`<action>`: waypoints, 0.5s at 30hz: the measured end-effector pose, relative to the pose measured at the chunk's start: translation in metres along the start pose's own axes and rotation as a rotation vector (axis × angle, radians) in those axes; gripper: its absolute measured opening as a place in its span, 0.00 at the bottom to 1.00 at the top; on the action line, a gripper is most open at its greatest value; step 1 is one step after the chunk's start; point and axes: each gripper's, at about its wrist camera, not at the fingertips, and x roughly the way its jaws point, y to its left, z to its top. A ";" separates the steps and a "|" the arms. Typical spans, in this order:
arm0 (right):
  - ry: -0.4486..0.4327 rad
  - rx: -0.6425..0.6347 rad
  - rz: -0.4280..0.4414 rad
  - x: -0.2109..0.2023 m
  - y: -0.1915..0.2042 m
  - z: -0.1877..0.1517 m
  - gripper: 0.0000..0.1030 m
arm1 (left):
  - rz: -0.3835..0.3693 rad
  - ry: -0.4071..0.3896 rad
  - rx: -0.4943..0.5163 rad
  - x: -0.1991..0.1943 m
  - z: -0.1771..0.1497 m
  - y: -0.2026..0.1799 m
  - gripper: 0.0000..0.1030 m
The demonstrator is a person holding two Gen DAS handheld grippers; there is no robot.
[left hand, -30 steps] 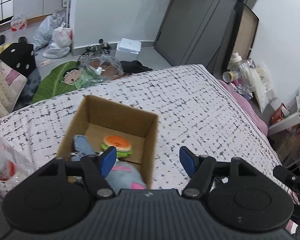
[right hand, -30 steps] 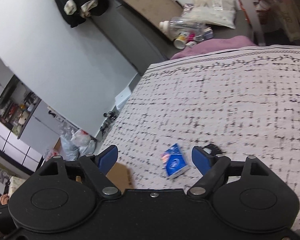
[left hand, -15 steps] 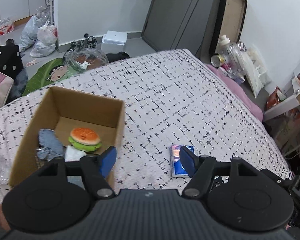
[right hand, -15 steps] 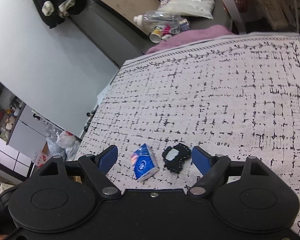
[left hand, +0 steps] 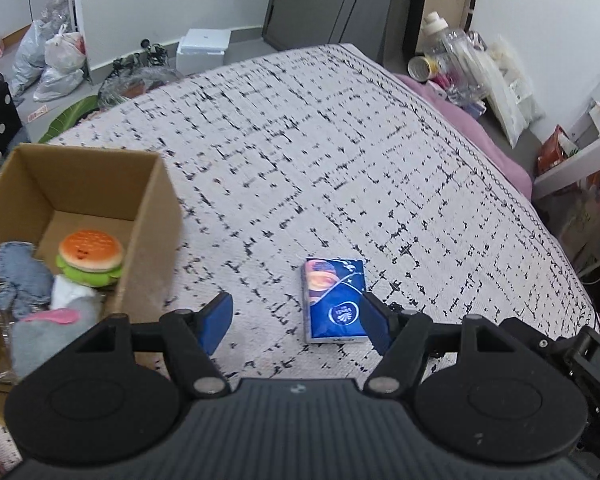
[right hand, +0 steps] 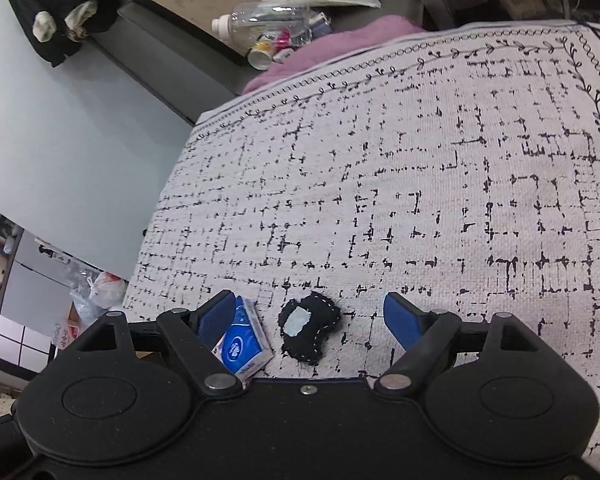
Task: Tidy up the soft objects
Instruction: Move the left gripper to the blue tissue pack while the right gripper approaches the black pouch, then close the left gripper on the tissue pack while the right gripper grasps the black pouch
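A blue printed tissue pack (left hand: 334, 300) and a small black stitched fabric pouch with a pale patch (right hand: 309, 329) lie side by side on the white, black-flecked bedspread (left hand: 340, 152), near its front edge and to the right of the open brown cardboard box (left hand: 148, 216). Both hand-held tools have swung down over the pair within the last second, the left gripper (left hand: 296, 322) leaving the box, the right gripper (right hand: 310, 318) bracketing the pouch, fingers apart and empty, suggesting the next pickups. Only the left view shows the box's contents, a plush hamburger toy (left hand: 90, 256) among cloth pieces; only the right shows the pouch.
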 end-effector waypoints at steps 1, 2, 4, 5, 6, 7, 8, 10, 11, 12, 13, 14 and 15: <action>0.005 0.003 0.000 0.003 -0.001 0.001 0.78 | -0.002 0.006 0.000 0.004 0.000 -0.002 0.66; 0.009 0.008 0.000 0.006 -0.001 0.001 0.78 | -0.005 0.012 0.000 0.008 0.001 -0.005 0.66; 0.011 0.021 -0.007 0.010 -0.003 0.002 0.78 | -0.008 0.023 0.004 0.016 0.001 -0.009 0.66; 0.009 0.029 -0.011 0.013 -0.004 0.003 0.78 | -0.011 0.029 0.006 0.021 0.002 -0.012 0.66; 0.008 0.037 -0.014 0.015 -0.005 0.004 0.78 | -0.014 0.034 0.007 0.025 0.002 -0.014 0.66; 0.009 0.046 -0.014 0.017 -0.007 0.005 0.78 | -0.017 0.040 0.008 0.029 0.002 -0.016 0.66; 0.014 0.059 -0.013 0.020 -0.009 0.006 0.78 | -0.021 0.047 0.009 0.034 0.002 -0.019 0.66; 0.027 0.078 -0.010 0.026 -0.013 0.007 0.78 | -0.026 0.061 0.009 0.043 0.001 -0.023 0.66; 0.034 0.083 -0.009 0.029 -0.013 0.008 0.78 | -0.027 0.067 0.009 0.047 0.001 -0.025 0.66; 0.041 0.084 -0.008 0.032 -0.014 0.008 0.78 | -0.027 0.074 0.009 0.052 0.001 -0.026 0.66; 0.048 0.086 -0.009 0.034 -0.014 0.008 0.78 | -0.027 0.082 0.009 0.057 0.001 -0.028 0.66; 0.054 0.087 -0.009 0.037 -0.014 0.007 0.78 | -0.028 0.091 0.009 0.062 0.000 -0.029 0.66; 0.061 0.090 -0.008 0.039 -0.015 0.008 0.78 | -0.028 0.099 0.008 0.067 0.000 -0.030 0.66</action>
